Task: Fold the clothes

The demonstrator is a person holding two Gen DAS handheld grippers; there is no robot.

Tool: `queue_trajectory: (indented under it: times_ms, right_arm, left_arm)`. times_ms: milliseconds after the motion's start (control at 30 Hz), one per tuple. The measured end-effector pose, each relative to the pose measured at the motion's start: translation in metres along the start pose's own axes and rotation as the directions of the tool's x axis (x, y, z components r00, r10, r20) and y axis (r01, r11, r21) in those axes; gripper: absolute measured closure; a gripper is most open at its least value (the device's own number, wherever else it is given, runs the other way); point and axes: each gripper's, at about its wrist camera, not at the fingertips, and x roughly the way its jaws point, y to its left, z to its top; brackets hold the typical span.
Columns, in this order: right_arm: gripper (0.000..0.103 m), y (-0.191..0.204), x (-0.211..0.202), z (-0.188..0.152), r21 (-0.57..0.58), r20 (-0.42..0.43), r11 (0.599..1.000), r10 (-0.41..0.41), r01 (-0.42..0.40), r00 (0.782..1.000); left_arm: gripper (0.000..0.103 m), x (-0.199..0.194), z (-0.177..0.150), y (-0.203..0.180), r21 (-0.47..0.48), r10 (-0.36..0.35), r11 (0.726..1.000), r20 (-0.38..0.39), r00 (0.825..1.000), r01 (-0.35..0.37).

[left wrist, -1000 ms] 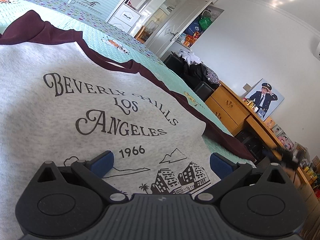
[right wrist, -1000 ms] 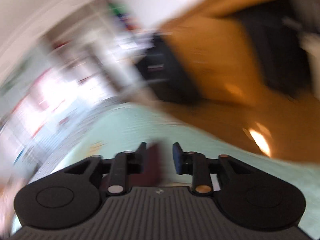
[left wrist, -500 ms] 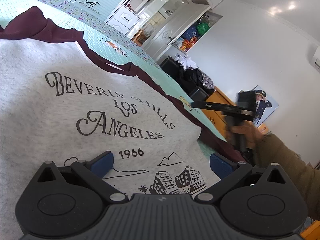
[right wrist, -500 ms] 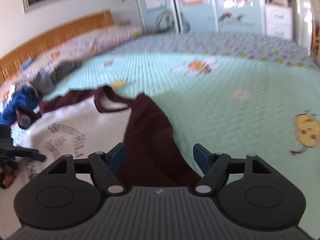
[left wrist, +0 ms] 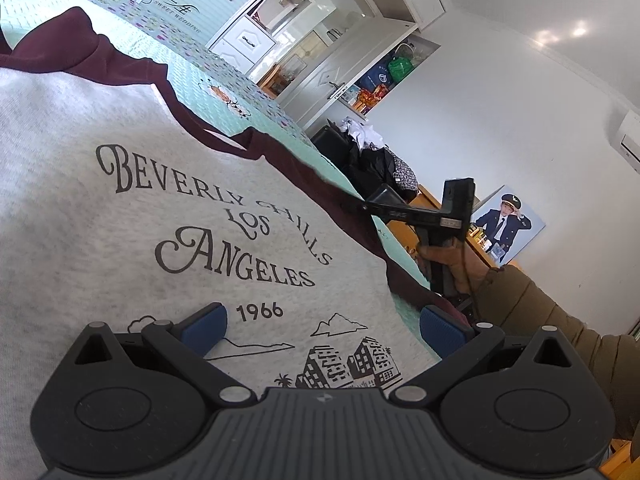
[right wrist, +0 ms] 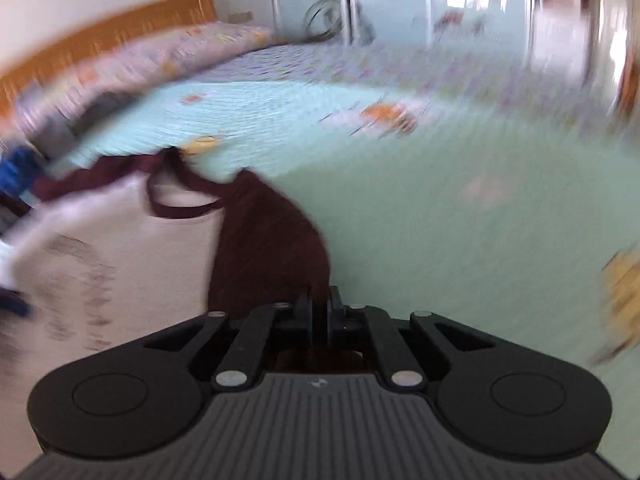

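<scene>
I'm seeing the right gripper (right wrist: pixel 319 312) now down at the maroon sleeve (right wrist: pixel 268 248); a second ago its view was a blur of floor and furniture, half a second ago its jaws were standing wide over this sleeve. They have just been closing and are now pinched together on the sleeve's near edge, cloth between the pads. The right view is smearing again.

The left gripper (left wrist: pixel 320 326) is sitting where it was, jaws wide, blue pads (left wrist: pixel 204 322) spread over the grey shirt (left wrist: pixel 120 220) front, gripping nothing. I can't tell whether the pads are touching the cloth. The shirt is lying flat, print up, on the mint bedspread (left wrist: pixel 208 92), same as before.

Only the left view is showing the right gripper (left wrist: pixel 352 202) from outside, tip at the far sleeve (left wrist: pixel 312 184), with a gloved hand (left wrist: pixel 444 256) and brown cuff (left wrist: pixel 532 304) behind it; a second ago that spot was bare. It's also showing the print and the cupboard (left wrist: pixel 348 68). Only the right view is showing the neckline (right wrist: pixel 180 200), the headboard (right wrist: pixel 112 36) and pillows (right wrist: pixel 172 56).
</scene>
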Motion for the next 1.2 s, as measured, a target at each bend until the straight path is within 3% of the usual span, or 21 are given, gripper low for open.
queue_trajectory:
  times_ms: [33, 133, 267, 300, 400, 500, 533, 600, 733, 867, 967, 1067, 1133, 1200]
  right_arm:
    - [0.101, 0.005, 0.005, -0.001, -0.039, -0.016, 0.998, -0.040, 0.040, 0.999]
    - [0.102, 0.013, 0.020, -0.009, -0.096, -0.078, 0.989, -0.120, 0.113, 0.990]
    - [0.097, -0.008, -0.024, -0.021, 0.148, 0.057, 0.974, -0.183, 0.173, 0.981]
    - [0.090, -0.014, -0.044, -0.025, 0.245, 0.106, 0.956, -0.194, 0.163, 0.975]
    - [0.057, -0.021, -0.103, -0.049, 0.494, 0.259, 0.868, -0.085, -0.056, 0.962]
    - [0.037, -0.006, -0.144, -0.079, 0.581, 0.423, 0.739, 0.085, -0.342, 0.902]
    - [0.031, 0.003, -0.150, -0.089, 0.602, 0.432, 0.702, 0.114, -0.380, 0.895]
    - [0.030, 0.021, -0.156, -0.108, 0.657, 0.404, 0.638, 0.150, -0.400, 0.902]
    - [0.030, 0.043, -0.143, -0.145, 0.722, 0.304, 0.575, 0.236, -0.385, 0.923]
    - [0.030, 0.039, -0.132, -0.174, 0.808, 0.307, 0.455, 0.216, -0.374, 0.927]
    - [0.030, 0.038, -0.135, -0.181, 0.833, 0.371, 0.376, 0.164, -0.406, 0.914]
    - [0.028, 0.039, -0.145, -0.187, 0.834, 0.412, 0.335, 0.152, -0.439, 0.898]
    - [0.023, 0.036, -0.160, -0.196, 0.832, 0.431, 0.330, 0.123, -0.446, 0.894]
    - [0.022, 0.030, -0.179, -0.209, 0.836, 0.436, 0.334, 0.080, -0.436, 0.896]
  left_arm:
    - [0.001, 0.000, 0.000, 0.000, 0.000, 0.000, 1.000, 0.000, 1.000, 0.000]
    - [0.001, 0.000, 0.000, -0.001, 0.001, 0.001, 1.000, -0.001, 1.000, -0.001]
    - [0.001, 0.000, 0.000, -0.002, -0.001, 0.000, 1.000, 0.000, 1.000, 0.000]
    - [0.001, 0.000, -0.001, -0.002, -0.001, 0.000, 1.000, 0.000, 1.000, 0.000]
    - [0.001, 0.000, -0.001, -0.002, 0.000, 0.001, 1.000, -0.001, 1.000, -0.001]
    - [0.001, 0.001, 0.000, -0.003, 0.002, 0.007, 1.000, -0.004, 1.000, -0.007]
    - [0.001, 0.001, 0.000, -0.003, 0.004, 0.012, 1.000, -0.007, 1.000, -0.012]
    - [0.001, 0.003, 0.001, -0.007, 0.013, 0.034, 0.999, -0.020, 0.999, -0.034]
    - [0.001, 0.012, 0.002, -0.040, 0.031, 0.119, 0.993, -0.084, 0.989, -0.117]
    - [0.001, 0.047, -0.007, -0.102, 0.089, 0.034, 0.996, -0.142, 0.989, -0.022]
    - [0.001, 0.101, -0.020, -0.153, 0.181, 0.001, 0.983, -0.237, 0.971, 0.043]
    - [0.001, 0.154, -0.033, -0.175, 0.193, -0.050, 0.974, -0.325, 0.944, 0.118]
    - [0.001, 0.187, -0.051, -0.166, 0.162, -0.052, 0.978, -0.426, 0.903, 0.133]
    - [0.001, 0.186, -0.069, -0.163, 0.223, -0.064, 0.960, -0.408, 0.911, 0.167]
